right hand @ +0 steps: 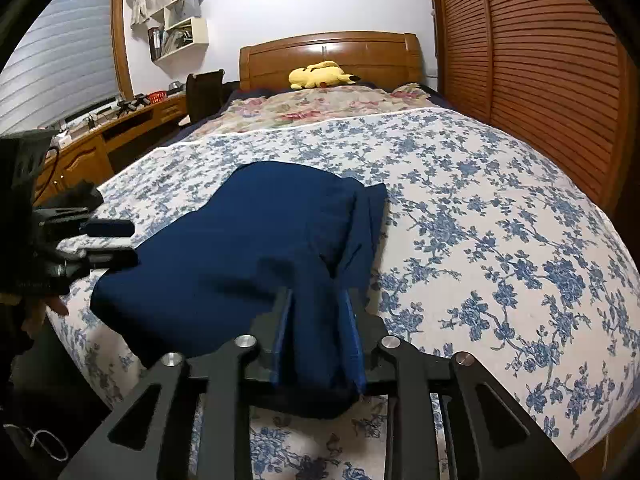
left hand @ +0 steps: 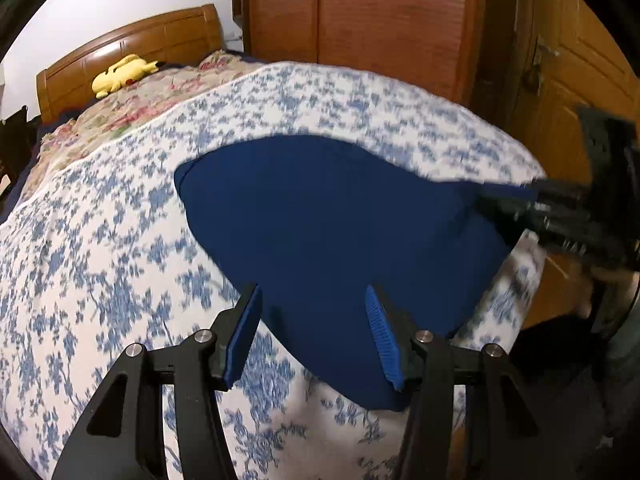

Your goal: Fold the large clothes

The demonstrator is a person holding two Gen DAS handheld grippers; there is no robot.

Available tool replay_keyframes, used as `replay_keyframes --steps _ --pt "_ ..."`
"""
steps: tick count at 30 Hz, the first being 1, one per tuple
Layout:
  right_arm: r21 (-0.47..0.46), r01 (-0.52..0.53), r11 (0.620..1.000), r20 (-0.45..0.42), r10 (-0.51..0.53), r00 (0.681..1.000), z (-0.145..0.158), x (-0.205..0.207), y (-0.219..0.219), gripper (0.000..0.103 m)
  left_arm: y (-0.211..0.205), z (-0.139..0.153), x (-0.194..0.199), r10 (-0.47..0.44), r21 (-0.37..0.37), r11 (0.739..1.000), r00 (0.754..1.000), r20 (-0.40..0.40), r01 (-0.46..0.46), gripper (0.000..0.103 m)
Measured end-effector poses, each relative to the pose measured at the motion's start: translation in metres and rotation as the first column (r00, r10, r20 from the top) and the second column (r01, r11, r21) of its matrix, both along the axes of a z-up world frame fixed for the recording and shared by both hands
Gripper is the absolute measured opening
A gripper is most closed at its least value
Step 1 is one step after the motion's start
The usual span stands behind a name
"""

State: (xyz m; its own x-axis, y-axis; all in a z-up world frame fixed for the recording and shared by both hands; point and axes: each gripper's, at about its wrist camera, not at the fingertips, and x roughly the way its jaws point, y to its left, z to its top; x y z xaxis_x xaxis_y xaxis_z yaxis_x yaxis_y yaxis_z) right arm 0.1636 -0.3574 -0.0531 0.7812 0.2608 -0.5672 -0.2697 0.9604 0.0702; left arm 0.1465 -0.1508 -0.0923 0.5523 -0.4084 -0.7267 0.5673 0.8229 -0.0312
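Note:
A dark blue garment (left hand: 340, 216) lies partly folded on the blue-flowered bedspread (left hand: 100, 240), near the foot of the bed. My left gripper (left hand: 312, 300) is open and empty just above the garment's near edge. It also shows at the left of the right wrist view (right hand: 108, 240). My right gripper (right hand: 318, 308) is shut on a bunched fold of the blue garment (right hand: 240, 248). It shows blurred in the left wrist view (left hand: 500, 204) at the garment's right edge.
A yellow plush toy (right hand: 320, 74) lies by the wooden headboard (right hand: 332, 46). Wooden slatted wardrobe doors (right hand: 540, 80) stand along the bed's right side. A desk with clutter (right hand: 120, 116) and a window blind are on the left.

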Motion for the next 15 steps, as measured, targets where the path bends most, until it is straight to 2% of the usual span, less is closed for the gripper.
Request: replay_keyframes --steps 5,10,12,15 --pt "0.000 0.005 1.000 -0.041 -0.005 0.999 -0.007 0.004 0.002 0.037 0.007 -0.014 -0.006 0.021 -0.014 1.000 1.000 -0.009 -0.021 0.055" --pt "-0.032 0.043 0.999 -0.085 -0.046 0.995 -0.014 0.011 0.005 0.061 0.010 -0.016 -0.005 0.026 -0.027 0.999 1.000 -0.012 -0.026 0.055" --pt "-0.002 0.048 0.999 -0.110 -0.047 0.993 -0.016 0.013 0.003 0.064 0.010 -0.015 -0.003 0.018 -0.026 0.999 1.000 -0.012 -0.019 0.055" --pt "-0.005 0.046 0.999 -0.134 -0.046 0.990 -0.021 0.016 0.006 0.069 0.013 -0.010 0.005 0.023 -0.026 0.999 1.000 -0.004 -0.023 0.055"
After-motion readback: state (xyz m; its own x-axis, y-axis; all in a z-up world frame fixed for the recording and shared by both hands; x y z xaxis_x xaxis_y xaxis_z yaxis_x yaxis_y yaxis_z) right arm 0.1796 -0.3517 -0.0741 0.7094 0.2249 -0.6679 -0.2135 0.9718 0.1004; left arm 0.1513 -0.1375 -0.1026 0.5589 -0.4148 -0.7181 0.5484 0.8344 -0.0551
